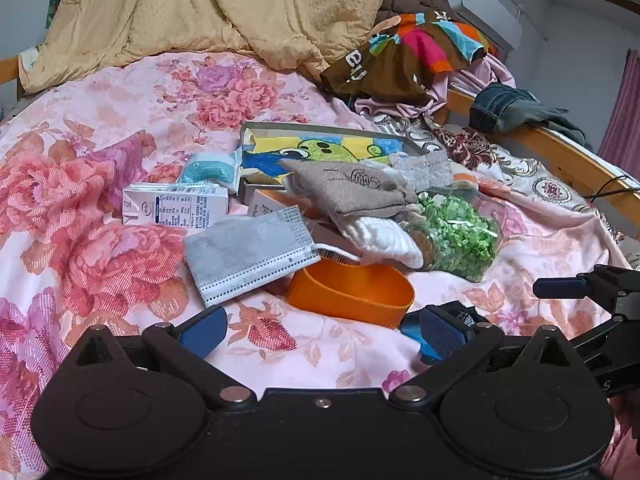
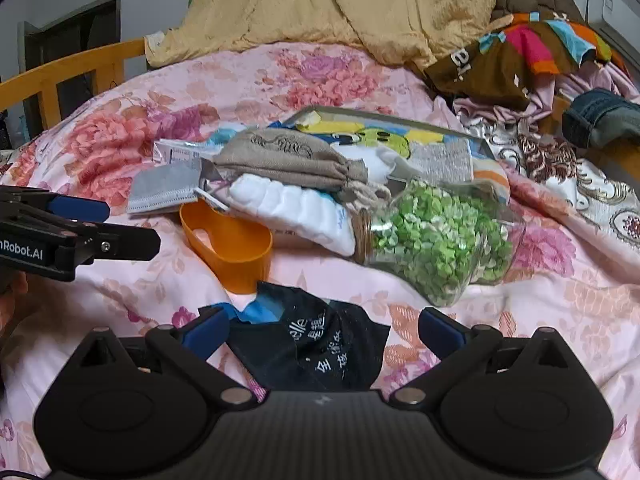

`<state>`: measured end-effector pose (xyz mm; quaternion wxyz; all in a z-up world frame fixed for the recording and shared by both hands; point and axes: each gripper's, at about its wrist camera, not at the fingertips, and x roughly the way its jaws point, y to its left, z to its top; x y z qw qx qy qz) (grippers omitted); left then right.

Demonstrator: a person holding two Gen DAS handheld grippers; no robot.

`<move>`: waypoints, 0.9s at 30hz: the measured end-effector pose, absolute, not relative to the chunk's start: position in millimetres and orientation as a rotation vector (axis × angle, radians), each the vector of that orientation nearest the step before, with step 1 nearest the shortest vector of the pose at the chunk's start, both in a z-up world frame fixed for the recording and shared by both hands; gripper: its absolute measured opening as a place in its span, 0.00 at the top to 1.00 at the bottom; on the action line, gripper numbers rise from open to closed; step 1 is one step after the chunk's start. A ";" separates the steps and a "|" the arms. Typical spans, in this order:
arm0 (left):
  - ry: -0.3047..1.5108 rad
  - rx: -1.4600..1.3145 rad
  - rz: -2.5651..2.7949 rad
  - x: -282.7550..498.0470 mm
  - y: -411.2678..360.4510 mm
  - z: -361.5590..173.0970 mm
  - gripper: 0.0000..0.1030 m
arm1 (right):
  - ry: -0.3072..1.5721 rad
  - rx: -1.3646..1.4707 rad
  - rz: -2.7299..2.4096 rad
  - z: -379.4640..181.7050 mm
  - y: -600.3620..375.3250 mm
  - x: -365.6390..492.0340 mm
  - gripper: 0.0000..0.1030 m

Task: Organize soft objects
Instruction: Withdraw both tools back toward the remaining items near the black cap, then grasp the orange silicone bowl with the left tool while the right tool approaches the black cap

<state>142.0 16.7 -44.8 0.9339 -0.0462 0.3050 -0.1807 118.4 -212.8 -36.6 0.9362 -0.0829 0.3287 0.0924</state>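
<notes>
Covering the bed is a pink floral sheet, yellow quilt heaped at the far end. Mid-bed pile: tin box, jar of green bits, beige pouch, white cotton pack, grey mask, orange cup. Left gripper jaws apart, empty, just short of the cup. Right gripper jaws apart, either side of a dark packet lying on the sheet.

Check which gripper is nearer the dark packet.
Right. The dark packet lies between the open right gripper fingers; the left gripper is beside it, over the sheet by the orange cup.
</notes>
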 end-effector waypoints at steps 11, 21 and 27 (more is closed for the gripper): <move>0.678 -0.084 -0.387 151.6 6.6 -55.5 0.01 | 0.734 -0.172 0.184 -44.3 -213.5 125.7 0.00; 0.670 -0.084 -0.385 159.9 1.1 -64.6 0.01 | 0.779 -0.171 0.190 -52.5 -211.5 132.4 0.00; 0.661 -0.092 -0.383 165.9 -8.7 -70.4 0.01 | 0.814 -0.148 0.196 -58.3 -212.5 138.1 0.00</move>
